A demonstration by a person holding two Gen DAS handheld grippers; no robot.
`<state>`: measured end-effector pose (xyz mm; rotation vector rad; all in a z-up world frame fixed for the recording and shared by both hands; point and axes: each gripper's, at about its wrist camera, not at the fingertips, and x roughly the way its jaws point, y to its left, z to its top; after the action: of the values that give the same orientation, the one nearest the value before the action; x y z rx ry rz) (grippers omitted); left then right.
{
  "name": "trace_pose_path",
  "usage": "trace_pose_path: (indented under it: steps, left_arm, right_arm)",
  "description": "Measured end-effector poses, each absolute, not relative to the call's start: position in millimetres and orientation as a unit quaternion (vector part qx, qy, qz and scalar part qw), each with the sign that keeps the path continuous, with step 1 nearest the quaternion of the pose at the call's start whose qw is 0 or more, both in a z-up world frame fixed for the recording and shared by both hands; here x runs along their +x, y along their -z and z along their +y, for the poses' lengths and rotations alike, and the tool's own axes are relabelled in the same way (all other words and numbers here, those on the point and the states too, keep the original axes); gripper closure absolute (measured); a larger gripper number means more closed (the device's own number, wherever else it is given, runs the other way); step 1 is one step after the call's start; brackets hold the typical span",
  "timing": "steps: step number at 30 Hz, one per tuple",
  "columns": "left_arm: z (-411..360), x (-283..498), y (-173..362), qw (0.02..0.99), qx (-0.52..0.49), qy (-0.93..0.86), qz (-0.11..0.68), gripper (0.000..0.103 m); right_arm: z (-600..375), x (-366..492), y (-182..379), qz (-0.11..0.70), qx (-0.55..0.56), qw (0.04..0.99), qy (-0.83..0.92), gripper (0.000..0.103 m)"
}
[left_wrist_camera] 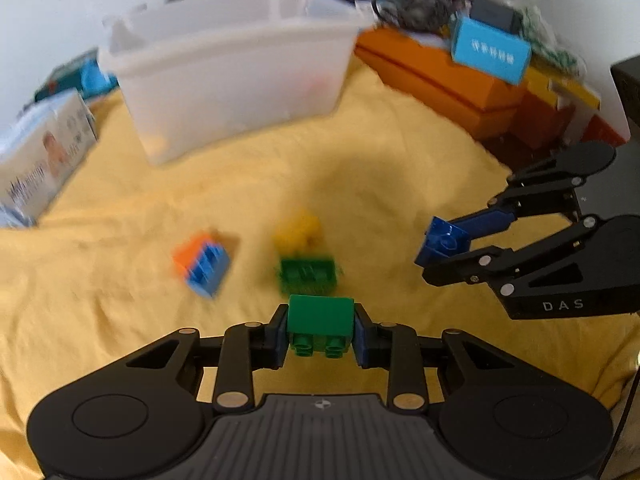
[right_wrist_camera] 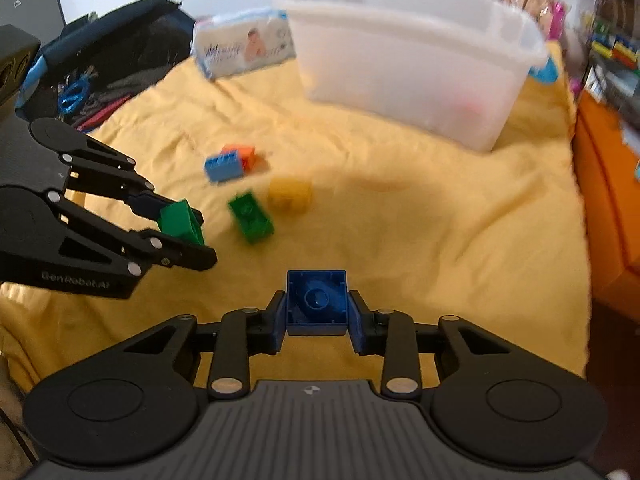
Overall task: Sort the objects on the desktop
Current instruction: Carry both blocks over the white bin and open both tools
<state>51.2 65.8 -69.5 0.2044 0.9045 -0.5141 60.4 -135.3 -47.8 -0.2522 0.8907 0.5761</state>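
Two tools are in view, each clenched on one building brick. The left tool (left_wrist_camera: 321, 330) grips a green brick (left_wrist_camera: 321, 322) between its blue pads, studs toward the camera at 6 o'clock. The right tool (right_wrist_camera: 317, 308) grips a dark blue brick (right_wrist_camera: 317, 300) with its hollow underside facing the camera; in the left wrist view that same tool (left_wrist_camera: 434, 254) shows at 3 o'clock with its brick (left_wrist_camera: 442, 242) at the fingertips.

Three loose pieces lie on the cloth beyond the tools. One more green brick (left_wrist_camera: 308, 274) sits just past the left tool at 12 o'clock, studs up. One yellow brick (left_wrist_camera: 298, 230) lies just beside it, farther on. One joined orange-and-light-blue piece (left_wrist_camera: 202, 266) lies at 10 o'clock. In the right wrist view all three lie at about 11 o'clock from the dark blue brick, well apart from it.

The bench is covered by a wrinkled yellow cloth (left_wrist_camera: 120, 320). One translucent white bin (left_wrist_camera: 232, 68) stands at the far side at 12 o'clock. One pack of wet wipes (left_wrist_camera: 44, 156) lies at 9 o'clock. Orange boxes (left_wrist_camera: 432, 76) line the edge at 2 o'clock, with one light blue box (left_wrist_camera: 492, 50) on top among blurred clutter. A plain pale wall rises behind.
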Motion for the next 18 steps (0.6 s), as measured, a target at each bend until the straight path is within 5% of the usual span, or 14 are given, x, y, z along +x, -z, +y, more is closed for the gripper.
trace_pose_path:
  steps: [18]
  left_arm:
    - [54.8, 159.8, -37.7, 0.928, 0.121, 0.219, 0.275, 0.069]
  right_arm:
    - [-130.3, 159.8, -45.9, 0.282, -0.106, 0.922, -0.243, 0.069]
